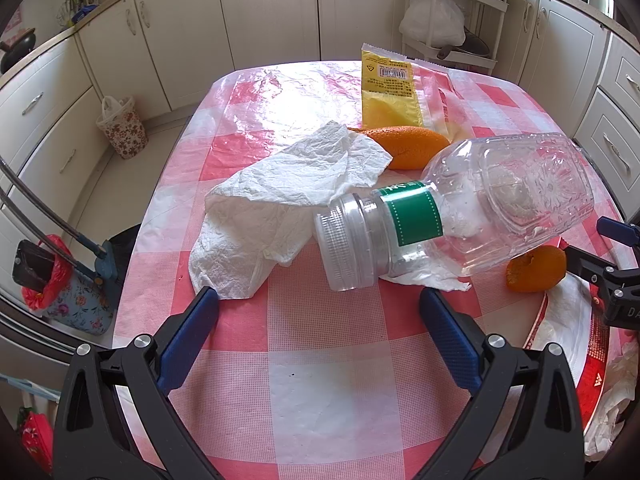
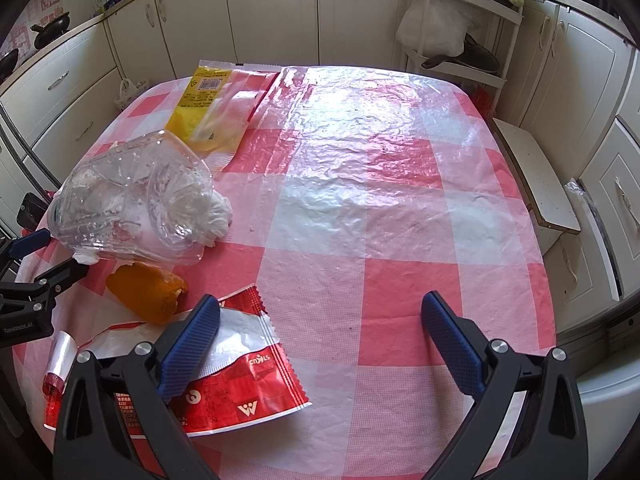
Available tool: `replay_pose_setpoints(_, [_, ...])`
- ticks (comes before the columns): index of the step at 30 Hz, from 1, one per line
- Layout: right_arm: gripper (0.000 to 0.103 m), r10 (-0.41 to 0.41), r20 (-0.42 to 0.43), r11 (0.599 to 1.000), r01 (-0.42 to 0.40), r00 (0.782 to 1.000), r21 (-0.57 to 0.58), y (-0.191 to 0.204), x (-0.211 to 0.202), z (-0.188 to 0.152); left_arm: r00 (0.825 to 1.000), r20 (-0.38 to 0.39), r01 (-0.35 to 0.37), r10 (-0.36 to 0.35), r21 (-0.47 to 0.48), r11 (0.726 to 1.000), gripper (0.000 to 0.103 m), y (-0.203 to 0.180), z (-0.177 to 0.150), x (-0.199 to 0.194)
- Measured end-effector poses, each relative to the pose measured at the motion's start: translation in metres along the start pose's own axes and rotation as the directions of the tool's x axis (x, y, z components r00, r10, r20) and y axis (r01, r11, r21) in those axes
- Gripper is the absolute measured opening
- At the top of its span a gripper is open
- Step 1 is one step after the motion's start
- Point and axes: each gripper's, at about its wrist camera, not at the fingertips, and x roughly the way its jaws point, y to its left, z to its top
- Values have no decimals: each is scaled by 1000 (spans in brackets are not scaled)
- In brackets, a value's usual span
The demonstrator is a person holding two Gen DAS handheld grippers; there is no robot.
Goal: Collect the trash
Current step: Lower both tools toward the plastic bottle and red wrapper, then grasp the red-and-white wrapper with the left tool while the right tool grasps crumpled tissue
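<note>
On the table: trash lies scattered over the checked cloth (image 2: 360,184), none of it gathered.
Bottle: the clear bottle (image 1: 472,208) lies on its side in the middle, cap toward the near left, its neck resting on the tissue.
Tissue: a crumpled white tissue (image 1: 280,208) lies left of the bottle and partly under it.
Peels: one orange peel (image 1: 412,146) sits just beyond the tissue; a second peel (image 1: 534,268) lies at the near right, just beside the bottle's base.
Wrappers: a yellow wrapper (image 1: 390,92) lies flat at the far side; a torn red wrapper (image 2: 248,376) lies at the near edge, partly under the right gripper's finger.
Left gripper: the left gripper (image 1: 320,320) is spread wide and empty — it hovers just short of the bottle cap and tissue.
Right gripper: the right gripper (image 2: 320,324) is also spread and empty, over the red wrapper and bare cloth.
Bin: a floral bin with a red liner (image 1: 66,288) stands on the floor at the near left; a smaller basket (image 1: 122,128) stands farther along the cabinets.
Progress: by my reading, at the very start — every piece is left to pick up, and the bottle or tissue looks the likeliest first grab.
</note>
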Motion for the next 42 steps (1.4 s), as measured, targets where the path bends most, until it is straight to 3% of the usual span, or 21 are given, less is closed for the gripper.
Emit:
replay_pose_setpoints(6, [97, 60, -6, 996, -60, 998, 59, -16, -11, -5, 1000, 0, 1, -1, 0, 1000, 96, 0, 0, 0])
replay_pose_setpoints(12, [97, 128, 49, 981, -134, 991, 143, -34, -32, -5, 1000, -7, -3, 3, 0, 1000, 97, -3, 2, 2])
replay_pose_setpoints(19, [97, 206, 101, 971, -216, 973, 101, -26, -58, -6, 999, -32, 7, -7, 20, 1000, 97, 2, 3, 0])
replay_pose_setpoints(20, [97, 216, 100, 970, -225, 971, 94, -24, -60, -8, 999, -34, -30, 30, -3, 1000, 97, 6, 0, -4])
replay_pose_setpoints(21, [97, 229, 97, 967, -238, 969, 89, -22, -64, -12, 998, -28, -51, 50, -21, 999, 97, 9, -3, -7])
replay_pose_setpoints(24, [97, 277, 80, 956, -283, 957, 75, -12, -71, -30, 999, 43, 5, -2, -68, 998, 97, 19, -22, -35])
replay_pose_setpoints(27, [97, 314, 35, 946, -316, 949, 70, -5, -70, -43, 995, 97, 17, -12, -44, 999, 97, 17, -34, -56])
replay_pose_setpoints(30, [97, 321, 54, 942, -324, 946, 87, -5, -79, -45, 983, 167, 72, -76, 30, 997, 97, 1, -41, -83])
replay_pose_setpoints(32, [97, 348, 68, 932, -353, 935, 79, -2, -89, -51, 973, 185, 112, -136, 134, 985, 97, -19, -44, -96])
replay_pose_setpoints(34, [97, 339, 52, 939, -341, 940, 38, 7, -98, -64, 965, 171, 154, -199, 246, 957, 97, -44, -48, -103])
replay_pose_setpoints(39, [97, 282, 8, 959, -282, 959, -44, 23, -109, -92, 967, 144, 131, -210, 429, 894, 94, -84, -60, -100])
replay_pose_setpoints(42, [96, 242, -13, 970, -242, 970, -29, 21, -108, -100, 967, 101, 149, -235, 526, 837, 89, -111, -59, -90])
